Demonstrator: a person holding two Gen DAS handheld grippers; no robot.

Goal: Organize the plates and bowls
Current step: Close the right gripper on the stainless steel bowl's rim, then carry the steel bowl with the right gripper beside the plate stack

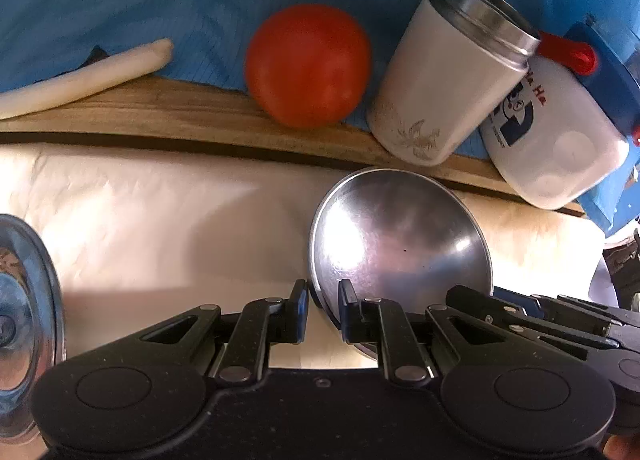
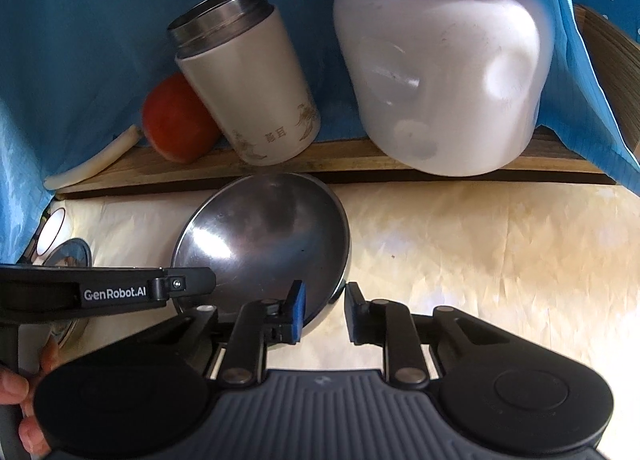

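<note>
Steel bowl point(image 1: 400, 236) sits tilted at lower centre of both views on the pale surface point(image 1: 160, 212), left gripper point(image 1: 323, 300) and right gripper point(image 2: 325, 302) each nearly closed on opposite rim edges, apparently to lift it evenly.

Black hand-held gripper point(image 2: 323, 310), blue pads point(image 2: 298, 308), "GenRobot.AI" lettering.

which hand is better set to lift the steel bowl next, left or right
Either, nearly. Both tongs straddle the steel bowl rim on opposite sides. The left tongs look tighter on the rim; the right tongs show more gap. A slight edge to the left, though a two-handed lift looks intended.
</note>
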